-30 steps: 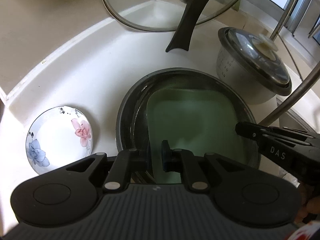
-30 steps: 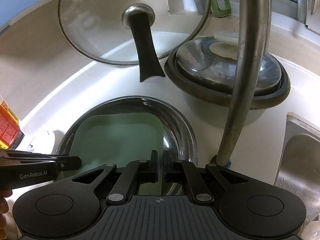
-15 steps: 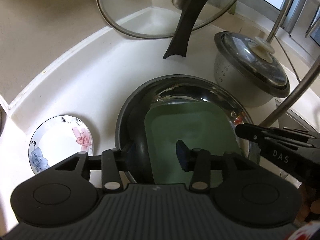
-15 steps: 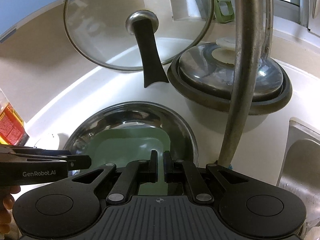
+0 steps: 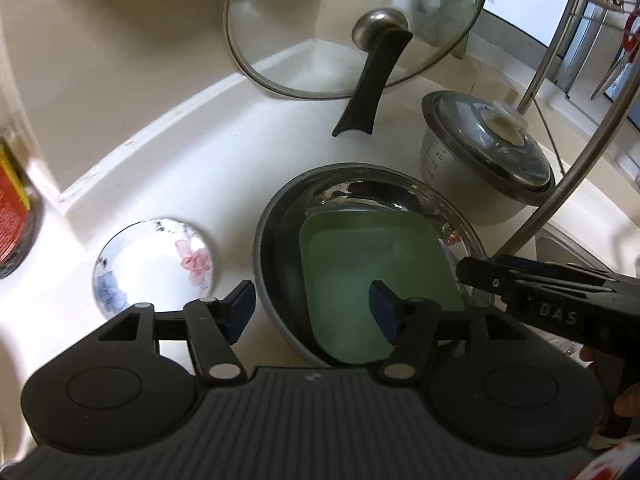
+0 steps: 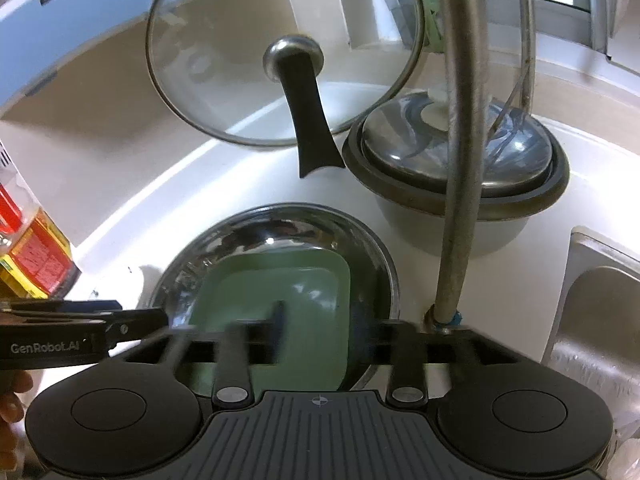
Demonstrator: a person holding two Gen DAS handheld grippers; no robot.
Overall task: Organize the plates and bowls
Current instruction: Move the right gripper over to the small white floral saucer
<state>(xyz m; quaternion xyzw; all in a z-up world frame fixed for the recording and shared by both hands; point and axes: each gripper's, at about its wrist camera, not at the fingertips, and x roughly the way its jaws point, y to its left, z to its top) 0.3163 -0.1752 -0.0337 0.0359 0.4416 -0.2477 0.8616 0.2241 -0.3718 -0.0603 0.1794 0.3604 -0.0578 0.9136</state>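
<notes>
Both the left gripper (image 5: 312, 308) and right gripper (image 6: 320, 330) have spread wide, releasing the square green plate (image 5: 376, 280) inside the shiny steel bowl (image 5: 280, 240).

Pale green square plate (image 5: 380, 276) inside a shiny silver steel bowl (image 5: 276, 256); beside it, a white saucer (image 5: 154, 266) patterned with one pink and one blue flower. Clear glass lid (image 6: 240, 60) with a silver knob and black handle; bottle (image 6: 36, 256) of amber liquid bearing a red and yellow label. Counter (image 5: 208, 168) white; both grippers (image 5: 312, 308) (image 6: 320, 328) black with dark blue pads.
</notes>
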